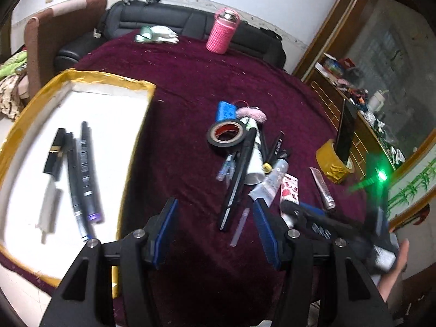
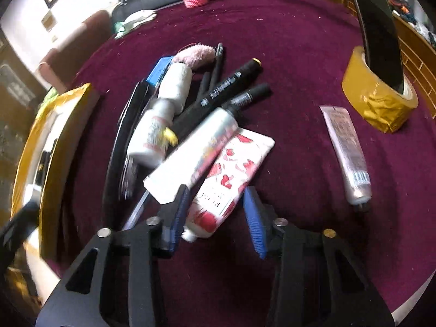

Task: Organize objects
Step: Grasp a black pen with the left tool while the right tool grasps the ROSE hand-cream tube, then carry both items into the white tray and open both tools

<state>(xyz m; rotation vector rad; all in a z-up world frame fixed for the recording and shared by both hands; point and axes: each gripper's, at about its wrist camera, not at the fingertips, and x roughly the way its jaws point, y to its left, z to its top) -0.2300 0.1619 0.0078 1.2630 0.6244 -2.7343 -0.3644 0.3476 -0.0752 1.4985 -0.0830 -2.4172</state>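
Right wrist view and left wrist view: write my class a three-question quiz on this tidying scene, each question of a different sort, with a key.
1. True or false: the right gripper has its fingers either side of the rose-print tube.
2. Where do the sorted pens lie? A) in the gold-edged tray B) beside the pink bottle C) inside the black tape roll
3. Fill in: the dark phone stands in a roll of ____ tape.

Key: 1 true; 2 A; 3 gold.

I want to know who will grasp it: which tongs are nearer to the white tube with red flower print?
Right. The right tongs straddle the white tube with red flower print; the left tongs hover apart, left of it.
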